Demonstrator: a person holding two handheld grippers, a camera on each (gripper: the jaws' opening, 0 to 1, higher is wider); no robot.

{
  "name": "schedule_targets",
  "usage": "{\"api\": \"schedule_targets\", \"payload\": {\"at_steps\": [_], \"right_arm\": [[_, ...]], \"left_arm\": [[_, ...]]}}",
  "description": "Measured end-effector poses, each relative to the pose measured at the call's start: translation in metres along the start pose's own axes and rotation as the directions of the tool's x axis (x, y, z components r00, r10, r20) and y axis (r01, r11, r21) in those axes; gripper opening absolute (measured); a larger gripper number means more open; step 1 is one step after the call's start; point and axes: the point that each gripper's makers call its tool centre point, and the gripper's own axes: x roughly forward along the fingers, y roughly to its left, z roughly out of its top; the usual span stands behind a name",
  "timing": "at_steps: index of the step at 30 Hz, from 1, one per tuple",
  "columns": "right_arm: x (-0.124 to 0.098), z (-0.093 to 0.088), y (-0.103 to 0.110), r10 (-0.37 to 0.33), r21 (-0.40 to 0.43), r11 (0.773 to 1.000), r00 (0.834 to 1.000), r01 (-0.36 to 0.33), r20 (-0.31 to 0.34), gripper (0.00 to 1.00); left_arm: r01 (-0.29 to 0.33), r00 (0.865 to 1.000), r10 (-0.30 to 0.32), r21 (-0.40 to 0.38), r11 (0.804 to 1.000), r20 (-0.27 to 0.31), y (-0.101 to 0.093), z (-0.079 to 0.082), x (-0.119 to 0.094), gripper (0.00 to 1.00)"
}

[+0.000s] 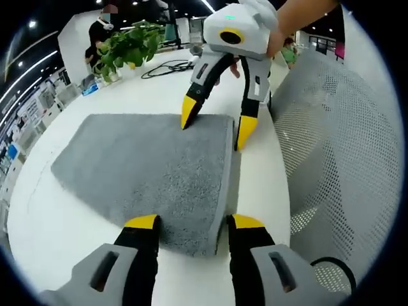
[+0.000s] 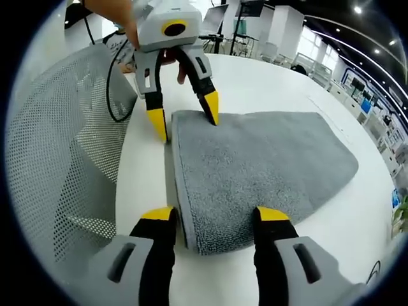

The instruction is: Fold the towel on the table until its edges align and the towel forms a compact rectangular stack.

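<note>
Towel [image 1: 150, 172], grey and already doubled at least once, lies flat on the white table [image 1: 70, 229] with its folded edge toward the mesh chair [image 1: 338, 146]. Left gripper [image 1: 191, 223] stands with jaws spread, straddling one corner of that folded edge; the fabric lies between the tips but is not yet pinched. Right gripper [image 2: 213, 218] likewise has its jaws apart, astride the opposite corner, one tip on the pile and one on bare table beside the edge. Judgement: the step in hand is seizing both corners for the next fold. To do it well, each jaw pair should close on all layers at the corner, both grippers should lift evenly, and the edge should be carried straight across to the far edge so that the sides meet squarely; a grip on the top layer alone would likely open the earlier fold. The left gripper view adds a potted plant [image 1: 131, 48] and a black cable [image 1: 167, 67] at the far side of the table. The right gripper view instead shows the stacked layers along the folded edge more plainly.
</note>
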Motion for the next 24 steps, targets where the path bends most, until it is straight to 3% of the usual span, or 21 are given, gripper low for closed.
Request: {"api": "schedule_targets", "payload": {"at_steps": [12,19,24], "right_arm": [[0.002,-0.003,-0.002,0.004,0.034,0.999,1.0,-0.003,-0.006,0.37],[0.002,-0.003,-0.008,-0.009,0.027,1.0,0.999,0.01,-0.033,0.25],[0.002,-0.004,-0.01,-0.006,0.03,1.0,0.999,0.007,-0.043,0.19]], "left_arm": [[-0.022,1.0,0.022,-0.018,1.0,0.009,0.009,-0.001,0.002,0.28],[-0.031,1.0,0.031,-0.041,0.999,0.003,0.016,-0.002,0.002,0.15],[-0.021,1.0,0.021,-0.042,0.999,0.002,0.013,-0.001,0.002,0.13]]}}
